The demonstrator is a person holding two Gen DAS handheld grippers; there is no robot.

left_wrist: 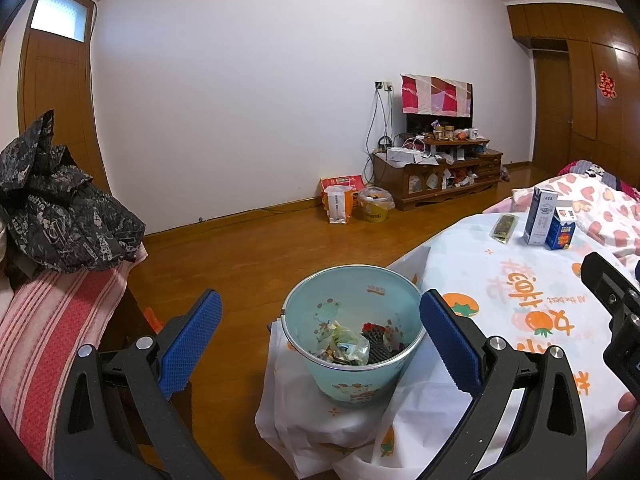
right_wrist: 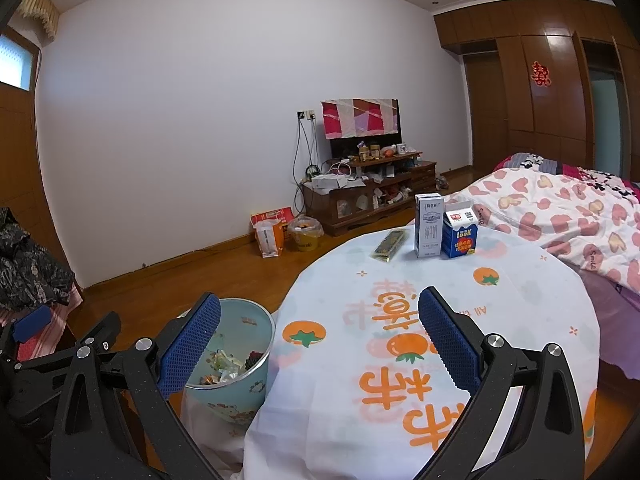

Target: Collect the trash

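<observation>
A light blue cartoon-print bin (left_wrist: 354,332) stands beside the round table and holds several wrappers. It also shows in the right wrist view (right_wrist: 236,360). My left gripper (left_wrist: 320,340) is open and empty, hovering over the bin. My right gripper (right_wrist: 320,340) is open and empty above the table's near part. On the table's far side stand a tall white milk carton (right_wrist: 428,226) and a blue-and-white carton (right_wrist: 460,236), with a dark flat wrapper (right_wrist: 390,245) to their left. These also show in the left wrist view: the white carton (left_wrist: 540,216), the blue carton (left_wrist: 562,228) and the wrapper (left_wrist: 504,228).
The table wears a white cloth with orange fruit prints (right_wrist: 400,360). A bed with a heart-print quilt (right_wrist: 560,216) lies right of it. A striped seat with a dark jacket (left_wrist: 60,208) is at left. A TV cabinet (right_wrist: 368,196) and bags (right_wrist: 272,236) stand by the far wall.
</observation>
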